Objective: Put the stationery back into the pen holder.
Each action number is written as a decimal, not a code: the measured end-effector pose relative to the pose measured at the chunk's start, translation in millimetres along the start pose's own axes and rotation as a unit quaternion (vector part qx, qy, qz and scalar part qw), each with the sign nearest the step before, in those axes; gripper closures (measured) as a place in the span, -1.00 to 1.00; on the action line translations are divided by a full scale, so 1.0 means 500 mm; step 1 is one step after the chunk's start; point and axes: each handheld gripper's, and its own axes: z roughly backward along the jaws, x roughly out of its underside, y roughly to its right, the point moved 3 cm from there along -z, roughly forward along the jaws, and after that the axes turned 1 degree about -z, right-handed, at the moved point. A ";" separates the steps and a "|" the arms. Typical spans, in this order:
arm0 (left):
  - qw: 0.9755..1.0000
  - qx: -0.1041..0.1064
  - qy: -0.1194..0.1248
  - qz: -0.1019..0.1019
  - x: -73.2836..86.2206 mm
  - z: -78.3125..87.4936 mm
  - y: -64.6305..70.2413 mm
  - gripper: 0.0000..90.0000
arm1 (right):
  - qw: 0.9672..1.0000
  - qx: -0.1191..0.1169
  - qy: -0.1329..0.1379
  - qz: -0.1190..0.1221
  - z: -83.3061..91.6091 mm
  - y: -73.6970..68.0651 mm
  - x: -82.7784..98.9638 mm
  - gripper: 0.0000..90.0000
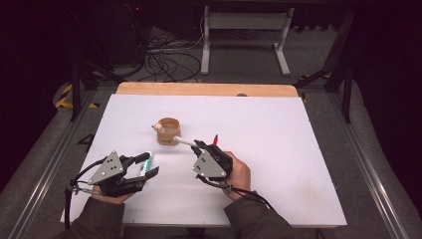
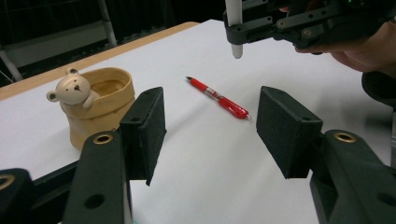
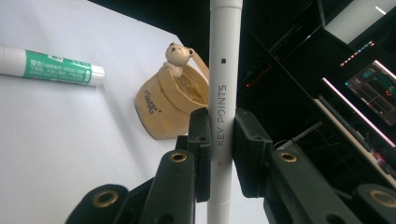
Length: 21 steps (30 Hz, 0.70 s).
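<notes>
White pen gripped crosswise, tip toward bear cup

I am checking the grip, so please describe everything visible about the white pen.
The white pen is a slim, smooth, plastic-looking barrel printed "KEY POINTS" in grey. The right gripper is shut on it, pads pressing both sides at mid-length. In the high view its tip points toward the bear cup; whether they touch is unclear.

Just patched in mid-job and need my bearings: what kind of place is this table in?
Probably a lab or recording workspace, not a home: a white-covered table on grey carpet, loose cables on the floor behind it, and lit monitor screens in the dark.
</notes>
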 end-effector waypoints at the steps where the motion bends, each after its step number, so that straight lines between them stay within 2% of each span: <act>1: 1.000 0.001 -0.001 0.000 0.002 0.000 0.000 -0.04 | 1.000 -0.001 -0.001 -0.001 -0.004 -0.001 -0.001 0.74; 2: 1.000 0.001 -0.002 -0.002 0.003 0.000 -0.002 -0.04 | 1.000 -0.004 0.000 -0.008 -0.008 -0.001 -0.002 0.74; 5: 1.000 0.009 -0.003 0.006 0.005 0.001 -0.001 -0.04 | 0.999 -0.009 0.009 -0.031 -0.019 0.000 -0.008 0.74; 9: 1.000 0.010 -0.002 0.007 0.007 -0.001 0.001 -0.04 | 0.997 -0.015 0.026 -0.070 -0.032 0.005 -0.017 0.74; 12: 1.000 0.011 -0.003 0.006 0.010 -0.001 -0.002 -0.06 | 0.995 -0.017 0.035 -0.091 -0.041 0.009 -0.025 0.74; 17: 1.000 0.013 0.002 0.007 0.011 0.000 -0.005 -0.06 | 0.992 -0.013 0.051 -0.112 -0.054 0.015 -0.036 0.74; 21: 1.000 0.010 0.005 0.011 0.011 0.000 -0.005 -0.13 | 0.988 -0.017 0.067 -0.135 -0.064 0.018 -0.049 0.74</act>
